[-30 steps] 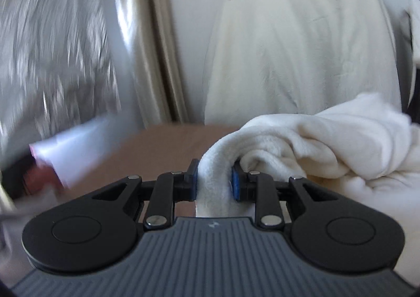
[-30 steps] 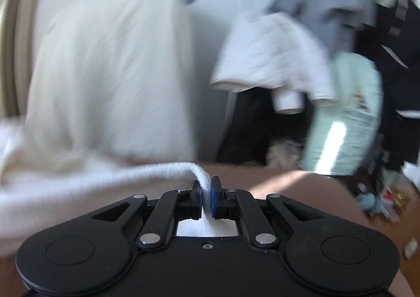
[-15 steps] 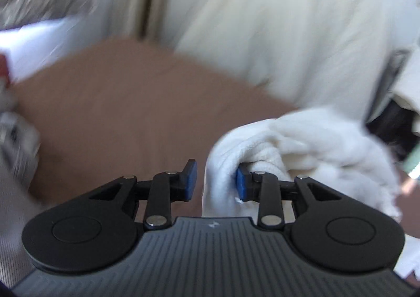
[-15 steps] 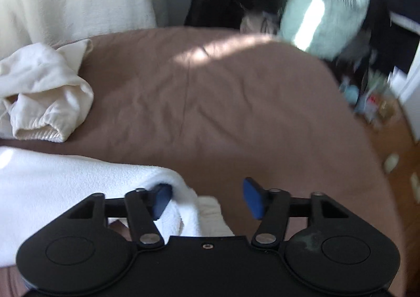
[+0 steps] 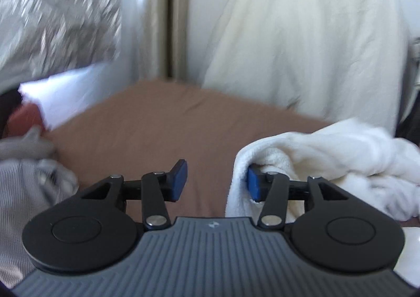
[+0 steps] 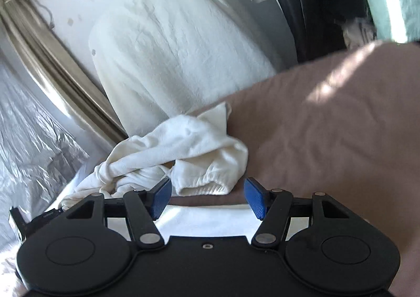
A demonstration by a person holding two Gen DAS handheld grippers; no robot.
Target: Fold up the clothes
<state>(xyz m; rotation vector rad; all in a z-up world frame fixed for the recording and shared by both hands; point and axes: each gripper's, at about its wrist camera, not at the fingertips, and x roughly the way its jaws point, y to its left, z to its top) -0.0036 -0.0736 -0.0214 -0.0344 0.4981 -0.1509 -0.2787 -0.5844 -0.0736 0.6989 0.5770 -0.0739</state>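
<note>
Fleece of the fluffy white garment (image 5: 328,155) bunches on the brown bed (image 5: 170,123), draped over the right finger of the spread left tongs (image 5: 215,179), nearer than the spread, empty right tongs (image 6: 207,197).

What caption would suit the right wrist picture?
Open right gripper hovering near a crumpled cream garment on a brown bedsheet.

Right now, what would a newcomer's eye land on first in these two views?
Probably the open blue-padded left gripper, its right pad tucked into a fluffy white garment heaped on the brown bed cover. In the right wrist view, the right gripper also stands open, before a crumpled cream garment with an elastic cuff. Behind, a large cream cloth drapes upright.
</note>
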